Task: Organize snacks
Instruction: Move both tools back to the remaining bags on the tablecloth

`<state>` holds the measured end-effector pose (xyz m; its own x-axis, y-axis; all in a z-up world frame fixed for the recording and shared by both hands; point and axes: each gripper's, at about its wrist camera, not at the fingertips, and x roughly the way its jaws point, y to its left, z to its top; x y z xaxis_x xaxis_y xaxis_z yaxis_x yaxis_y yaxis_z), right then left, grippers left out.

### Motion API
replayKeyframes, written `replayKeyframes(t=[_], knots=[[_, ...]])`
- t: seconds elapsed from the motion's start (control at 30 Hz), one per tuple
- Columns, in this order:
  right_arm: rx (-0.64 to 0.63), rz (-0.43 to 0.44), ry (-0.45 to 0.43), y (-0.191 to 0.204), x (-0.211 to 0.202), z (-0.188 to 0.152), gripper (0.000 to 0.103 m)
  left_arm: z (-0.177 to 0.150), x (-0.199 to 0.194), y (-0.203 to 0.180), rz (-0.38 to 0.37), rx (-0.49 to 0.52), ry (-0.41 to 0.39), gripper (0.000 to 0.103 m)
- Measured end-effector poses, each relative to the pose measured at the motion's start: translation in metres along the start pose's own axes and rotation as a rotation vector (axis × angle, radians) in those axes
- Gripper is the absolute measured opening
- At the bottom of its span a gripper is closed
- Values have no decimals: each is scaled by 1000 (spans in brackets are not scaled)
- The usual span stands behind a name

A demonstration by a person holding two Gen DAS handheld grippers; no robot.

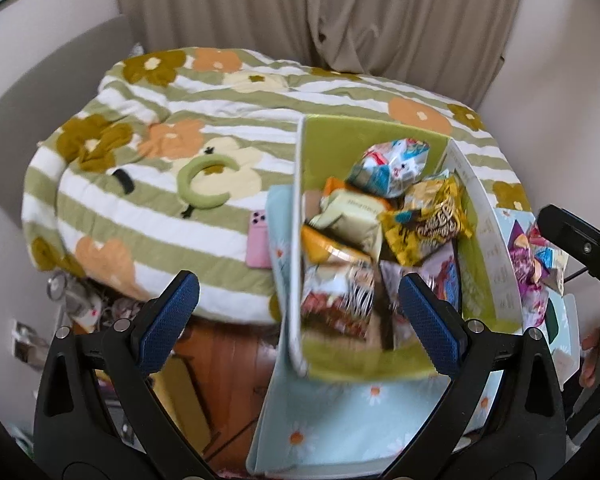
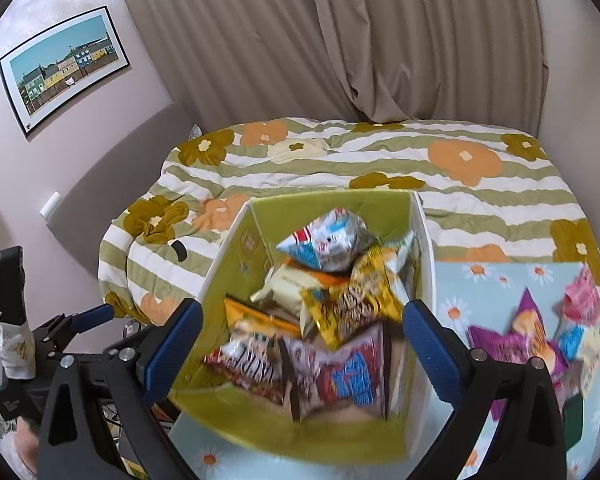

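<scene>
Looking past both tools, I see the bed (image 2: 480,208) with its flowered striped quilt filling the background; it only backs the work area. Nearer me the daisy-print tabletop (image 2: 492,280) carries everything I sort. On it stands the green-lined box (image 2: 340,208), open at the top so packets can drop straight in. Inside, the snacks (image 2: 340,304) lie heaped loosely, a blue and white bag topmost, a yellow one beside it. More loose packets (image 2: 528,336) wait on the tabletop just right of the box, likely next to go in. My right hand-held gripper (image 2: 302,346) hangs above the box with jaws spread wide and nothing between them. My left hand-held gripper (image 1: 298,308) is likewise wide apart and empty, over the box's near left wall.
</scene>
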<state>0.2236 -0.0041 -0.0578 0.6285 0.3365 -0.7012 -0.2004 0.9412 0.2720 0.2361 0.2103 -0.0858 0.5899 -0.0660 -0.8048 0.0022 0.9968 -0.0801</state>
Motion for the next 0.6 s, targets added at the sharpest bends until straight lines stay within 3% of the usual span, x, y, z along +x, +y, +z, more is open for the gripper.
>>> replayKeyframes(t=[0.27, 0.6], knots=[[35, -7, -57, -21, -56, -42, 100, -51, -47, -30, 16, -20, -36, 100], [59, -31, -72, -95, -131, -91, 100, -103, -75, -143, -58, -9, -43, 99]])
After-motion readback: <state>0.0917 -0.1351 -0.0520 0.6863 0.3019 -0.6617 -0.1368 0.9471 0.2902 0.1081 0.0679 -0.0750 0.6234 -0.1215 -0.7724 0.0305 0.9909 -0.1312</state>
